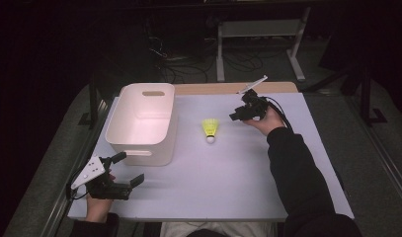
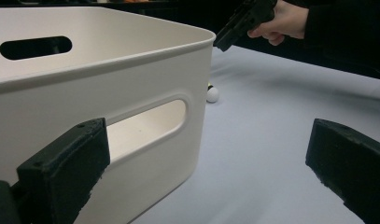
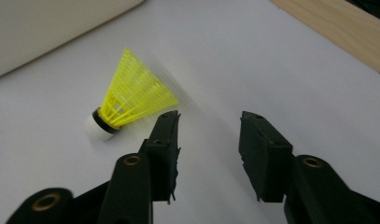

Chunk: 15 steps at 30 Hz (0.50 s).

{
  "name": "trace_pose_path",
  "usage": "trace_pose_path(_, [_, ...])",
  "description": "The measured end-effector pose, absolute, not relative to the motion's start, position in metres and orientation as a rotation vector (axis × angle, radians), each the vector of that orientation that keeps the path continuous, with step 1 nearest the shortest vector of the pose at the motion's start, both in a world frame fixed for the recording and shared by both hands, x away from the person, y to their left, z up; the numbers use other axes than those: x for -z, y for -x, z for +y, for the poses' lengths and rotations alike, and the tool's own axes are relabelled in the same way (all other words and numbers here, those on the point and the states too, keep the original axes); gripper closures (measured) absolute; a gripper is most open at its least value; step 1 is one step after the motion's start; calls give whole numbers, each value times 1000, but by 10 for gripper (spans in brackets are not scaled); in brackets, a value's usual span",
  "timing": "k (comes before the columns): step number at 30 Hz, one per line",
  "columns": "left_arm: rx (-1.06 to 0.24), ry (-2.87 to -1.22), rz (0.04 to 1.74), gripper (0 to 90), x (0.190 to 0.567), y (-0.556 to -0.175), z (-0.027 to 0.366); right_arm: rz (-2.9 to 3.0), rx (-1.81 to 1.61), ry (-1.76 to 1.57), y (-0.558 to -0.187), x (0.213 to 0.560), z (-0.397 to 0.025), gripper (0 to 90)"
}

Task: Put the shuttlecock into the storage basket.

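White bin (image 1: 141, 123) sits left on the table (image 1: 228, 173). Left gripper (image 1: 122, 170) at the near-left corner beside the bin, jaws wide, empty. Right gripper (image 1: 238, 114) far right, jaws partly apart, empty. Yellow shuttlecock (image 1: 210, 130) lies mid-table between bin and right gripper, just left of its jaws.

Yellow shuttlecock (image 1: 210, 128) — white bin (image 1: 142, 123)

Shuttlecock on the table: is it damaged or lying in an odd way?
Nothing stands out. The shuttlecock lies on its side on the table, yellow skirt intact, beside the white bin. The right gripper is open near it.
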State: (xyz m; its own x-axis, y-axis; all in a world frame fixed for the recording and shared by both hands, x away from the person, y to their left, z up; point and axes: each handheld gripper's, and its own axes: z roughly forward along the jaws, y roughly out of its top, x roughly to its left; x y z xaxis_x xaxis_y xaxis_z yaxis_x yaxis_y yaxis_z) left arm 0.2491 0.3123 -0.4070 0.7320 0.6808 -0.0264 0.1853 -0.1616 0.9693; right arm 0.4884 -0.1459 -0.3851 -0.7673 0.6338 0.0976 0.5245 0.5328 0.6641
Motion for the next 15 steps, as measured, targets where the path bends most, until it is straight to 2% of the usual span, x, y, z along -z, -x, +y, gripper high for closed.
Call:
trace_pose_path(3, [-503,-1712,694,0,407,-249,312,2616,-1038,-1011,-490,388,-145,613])
trace_pose_path(4, [-504,-1712,694,0,407,-249,312,2620,-1038,-1021,-492,393,-143,668])
trace_pose_path(15, [-503,-1710,693,0,407,-249,312,2641,-1031,-1027,-498,406,-133,803])
